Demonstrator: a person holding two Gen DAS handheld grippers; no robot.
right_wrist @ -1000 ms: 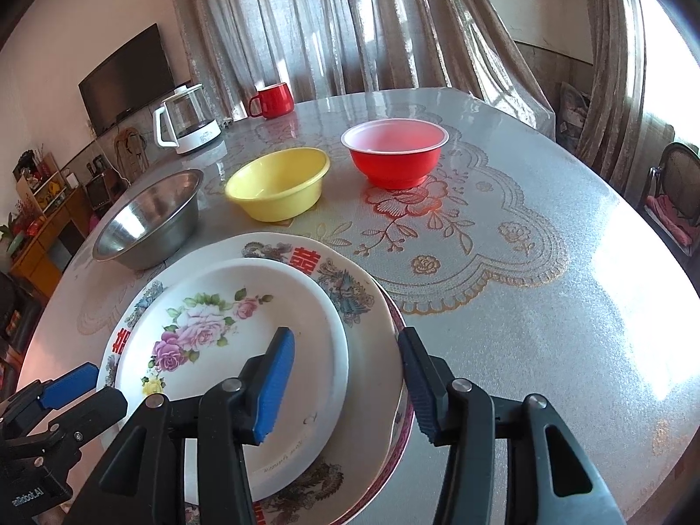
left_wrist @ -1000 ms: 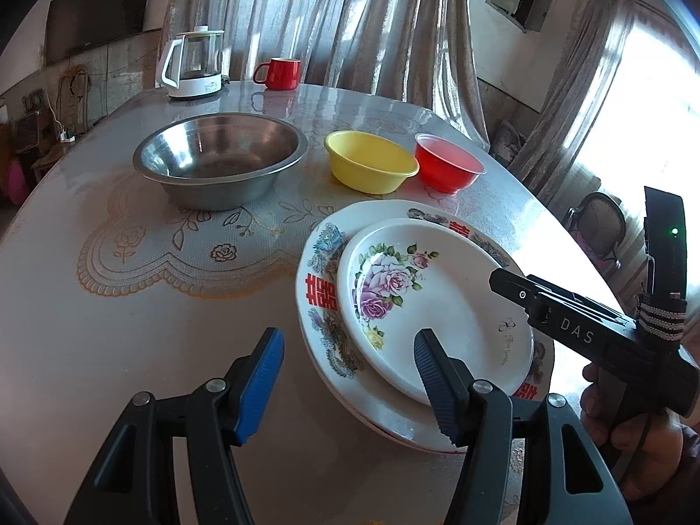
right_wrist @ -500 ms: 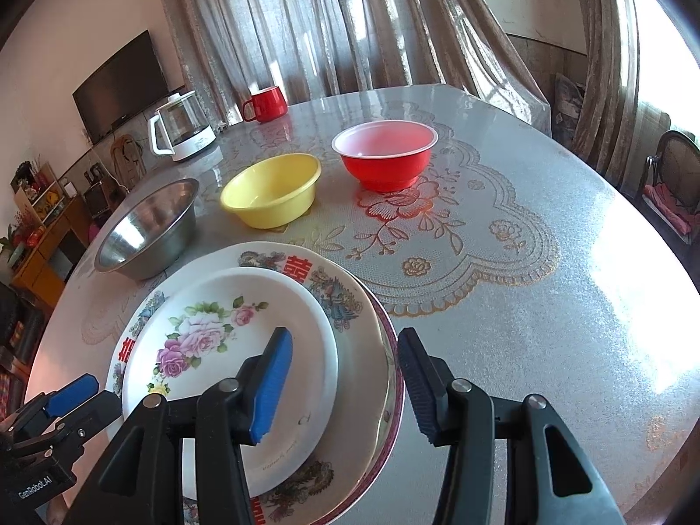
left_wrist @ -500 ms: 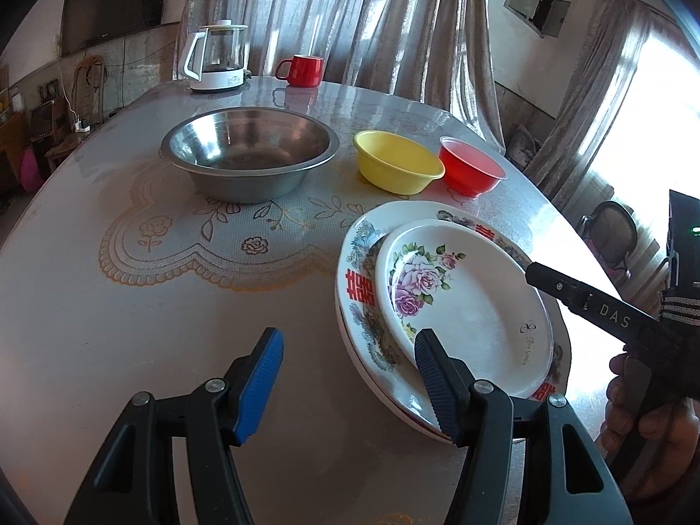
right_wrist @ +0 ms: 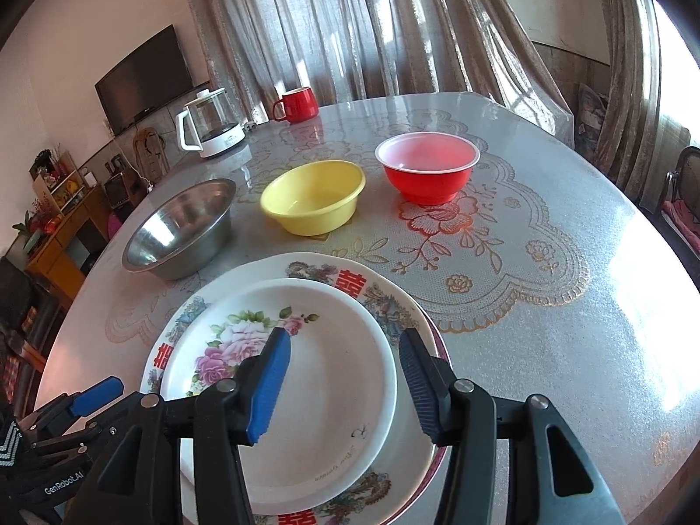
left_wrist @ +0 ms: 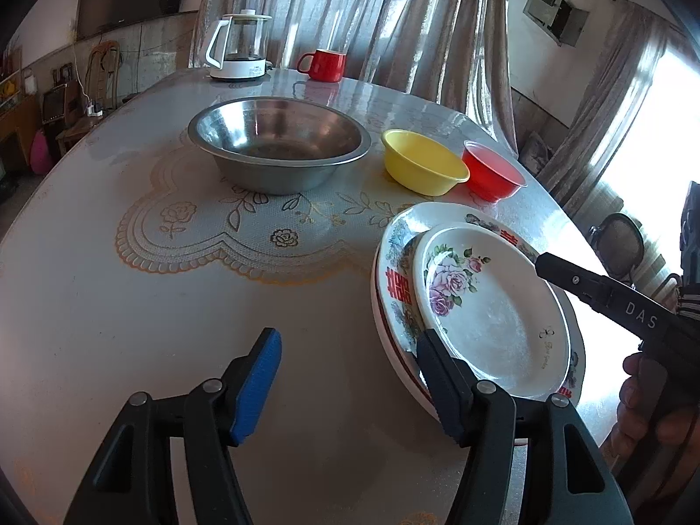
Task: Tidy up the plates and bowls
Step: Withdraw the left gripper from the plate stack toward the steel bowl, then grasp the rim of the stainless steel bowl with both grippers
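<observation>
A small floral plate (left_wrist: 494,306) lies on top of a larger plate with red characters (left_wrist: 396,280), and a red-rimmed plate shows beneath them. My left gripper (left_wrist: 350,376) hovers over bare table just left of this stack; its jaws are opening with nothing between them. My right gripper (right_wrist: 345,383) is open above the floral plate (right_wrist: 332,319), whose right rim runs between the fingers without touching the pads. Behind the stack stand a steel bowl (left_wrist: 280,148), a yellow bowl (left_wrist: 422,162) and a red bowl (left_wrist: 494,175), each apart from the others.
A glass kettle (left_wrist: 238,48) and a red mug (left_wrist: 323,64) stand at the table's far edge by the curtains. The round table (left_wrist: 131,306) has a lace-pattern cover. A chair (right_wrist: 682,201) is beyond its right side. A hand (left_wrist: 656,402) holds the right gripper.
My left gripper has drifted left off the plate stack, so the plates now lie beside its right finger instead of between the fingers. The right gripper has barely moved.
</observation>
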